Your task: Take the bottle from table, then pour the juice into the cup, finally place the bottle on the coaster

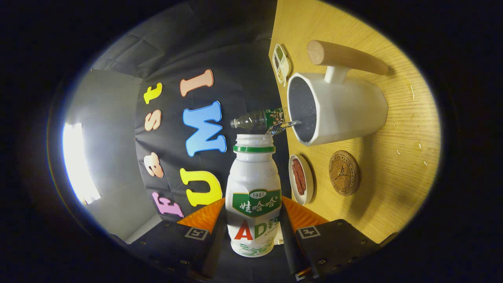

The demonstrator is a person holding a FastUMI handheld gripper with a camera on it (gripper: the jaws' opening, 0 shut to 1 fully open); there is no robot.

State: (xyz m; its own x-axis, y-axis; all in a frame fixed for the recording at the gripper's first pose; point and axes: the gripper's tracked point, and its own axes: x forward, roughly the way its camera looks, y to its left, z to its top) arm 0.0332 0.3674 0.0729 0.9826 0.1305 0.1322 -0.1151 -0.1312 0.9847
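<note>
Gripper view, item one: your gripper [253,232] had both fingers pressed on the white plastic bottle [254,196], uncapped and green-collared, tipped level toward the white ceramic cup [334,108] with its wooden handle. Item two: a round cork coaster [344,173] lay on the grained wooden table [404,129], near the cup, beside a small dish [301,179]. Item three: a clear ribbed bottle [259,119] sat beyond the mouth.
</note>
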